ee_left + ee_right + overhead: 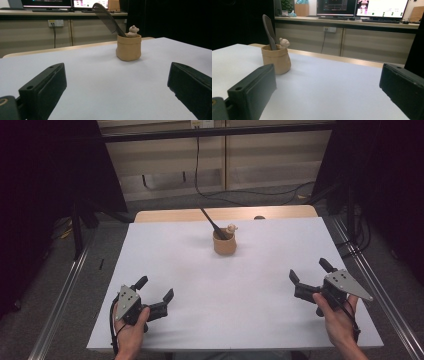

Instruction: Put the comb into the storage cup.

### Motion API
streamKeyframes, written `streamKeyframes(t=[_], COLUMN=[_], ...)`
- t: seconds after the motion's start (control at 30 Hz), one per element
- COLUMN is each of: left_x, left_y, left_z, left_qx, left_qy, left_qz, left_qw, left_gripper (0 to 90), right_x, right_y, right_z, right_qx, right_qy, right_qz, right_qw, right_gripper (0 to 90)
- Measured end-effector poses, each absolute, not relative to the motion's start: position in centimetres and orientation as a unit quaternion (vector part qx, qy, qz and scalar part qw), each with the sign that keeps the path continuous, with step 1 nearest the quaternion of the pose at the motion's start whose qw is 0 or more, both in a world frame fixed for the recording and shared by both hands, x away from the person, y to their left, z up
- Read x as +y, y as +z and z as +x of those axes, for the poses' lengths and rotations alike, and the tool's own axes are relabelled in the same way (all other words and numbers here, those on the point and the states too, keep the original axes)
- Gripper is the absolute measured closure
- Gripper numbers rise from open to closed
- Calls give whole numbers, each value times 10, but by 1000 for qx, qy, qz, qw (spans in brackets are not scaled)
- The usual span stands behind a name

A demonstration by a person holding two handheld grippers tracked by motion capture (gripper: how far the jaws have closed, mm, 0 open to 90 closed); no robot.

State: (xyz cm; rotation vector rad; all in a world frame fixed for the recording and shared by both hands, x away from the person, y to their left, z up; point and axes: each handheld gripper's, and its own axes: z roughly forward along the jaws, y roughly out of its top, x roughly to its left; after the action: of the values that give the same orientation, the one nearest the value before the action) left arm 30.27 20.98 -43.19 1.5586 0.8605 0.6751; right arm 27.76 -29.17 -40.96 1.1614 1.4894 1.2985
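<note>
Standing at the near edge of the desk (165,270), a person holds a claw in each hand, both low over the white top and both released, jaws spread wide with nothing between them. The left claw (155,292) sits at the near left, the right claw (309,274) at the near right. The things they face are well ahead, toward the far middle of the desk: a small tan pot (223,243) standing upright, with a dark comb (211,223) and a little bear figure (231,228) poking out of its mouth.

From the left claw's own view the pot (128,47) lies ahead and a little right of centre; from the right claw's view it (276,59) lies ahead and to the left. Neither hand looks clearly nearer; the pot is roughly between them and well apart from both. The comb's long axis leans up and away from the pot toward the far left, so I judge a reach would meet it best from above along that slant.

The surface is bare and white, laid on a wooden top whose edge shows at the back. Behind are pale cabinets, a hanging cable and lit monitors (362,7) on a counter.
</note>
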Motion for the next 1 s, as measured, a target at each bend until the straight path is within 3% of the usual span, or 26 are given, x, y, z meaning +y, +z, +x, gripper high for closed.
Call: streamKeyframes(t=[1.0], left_x=[212], left_y=[-436], left_z=[293], left_qx=[371], left_qy=[303], left_qz=[677], left_qw=[559], left_gripper=[24], right_x=[-316], right_y=[-435], right_z=[234], right_qx=[589], right_qy=[487], right_qz=[482], right_qw=[429], right_gripper=[0])
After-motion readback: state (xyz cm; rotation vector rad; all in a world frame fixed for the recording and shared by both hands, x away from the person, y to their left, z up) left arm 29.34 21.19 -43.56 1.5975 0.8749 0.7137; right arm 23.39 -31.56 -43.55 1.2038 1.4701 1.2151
